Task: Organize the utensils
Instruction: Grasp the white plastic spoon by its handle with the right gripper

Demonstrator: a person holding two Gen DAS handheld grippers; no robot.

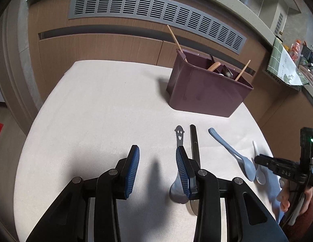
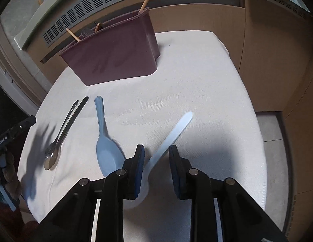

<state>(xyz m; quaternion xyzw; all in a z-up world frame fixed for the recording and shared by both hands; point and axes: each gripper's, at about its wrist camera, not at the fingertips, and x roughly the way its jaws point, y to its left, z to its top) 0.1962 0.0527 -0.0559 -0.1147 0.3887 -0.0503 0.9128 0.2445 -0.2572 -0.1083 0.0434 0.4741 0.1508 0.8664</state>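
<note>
Right wrist: right gripper (image 2: 156,151) fingers apart astride white spoon (image 2: 172,133) | left gripper (image 1: 157,157) fingers apart; bare cloth (image 1: 96,111) between

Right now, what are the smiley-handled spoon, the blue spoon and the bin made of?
Smiley-handled spoon: looks like polished metal, its bowl mirror-bright. Blue spoon: likely plastic or melamine, opaque, smooth, soft sheen. Bin: probably moulded plastic, matte maroon, rounded corners.

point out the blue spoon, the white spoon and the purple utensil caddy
blue spoon (image 2: 108,155), right wrist view, on its bowl
white spoon (image 2: 174,131), right wrist view, mid handle
purple utensil caddy (image 1: 205,92), left wrist view, front wall
</note>
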